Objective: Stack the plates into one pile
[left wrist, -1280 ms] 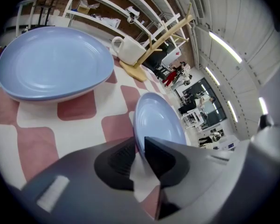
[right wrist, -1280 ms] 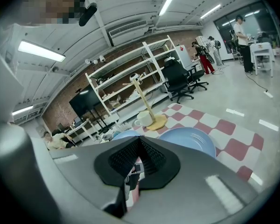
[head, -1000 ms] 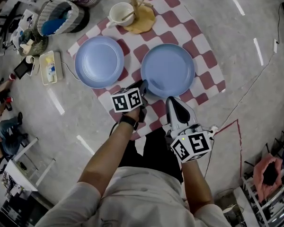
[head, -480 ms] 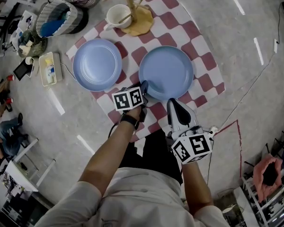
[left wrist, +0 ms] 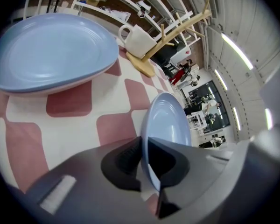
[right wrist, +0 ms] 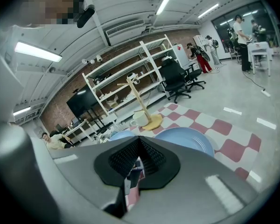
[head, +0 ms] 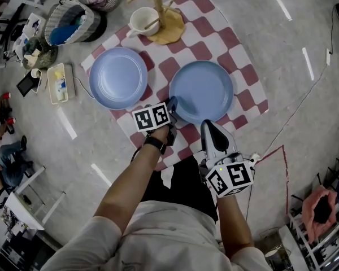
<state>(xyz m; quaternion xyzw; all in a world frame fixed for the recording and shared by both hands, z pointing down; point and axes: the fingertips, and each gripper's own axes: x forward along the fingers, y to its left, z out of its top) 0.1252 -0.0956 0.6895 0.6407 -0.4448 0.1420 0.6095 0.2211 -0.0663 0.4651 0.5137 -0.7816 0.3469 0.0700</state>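
Two light blue plates lie on a red-and-white checked cloth (head: 214, 38). The left plate (head: 118, 77) rests free, and it shows wide and flat (left wrist: 51, 50) in the left gripper view. My left gripper (head: 170, 107) is shut on the near-left rim of the right plate (head: 201, 91), whose rim (left wrist: 165, 120) runs edge-on between the jaws. My right gripper (head: 209, 130) hovers just short of that plate's near edge, shut and holding nothing. In the right gripper view the right plate (right wrist: 186, 136) lies ahead of the shut right gripper (right wrist: 139, 149).
A white mug (head: 142, 19) and a wooden stand (head: 165, 16) sit at the cloth's far end. Baskets (head: 70, 20) and a small tray (head: 59, 81) lie on the floor to the left. A cable (head: 305, 95) runs along the right.
Almost nothing. The left gripper stays shut on the right plate's rim, and that plate has shifted very slightly to the right. The right gripper holds its place.
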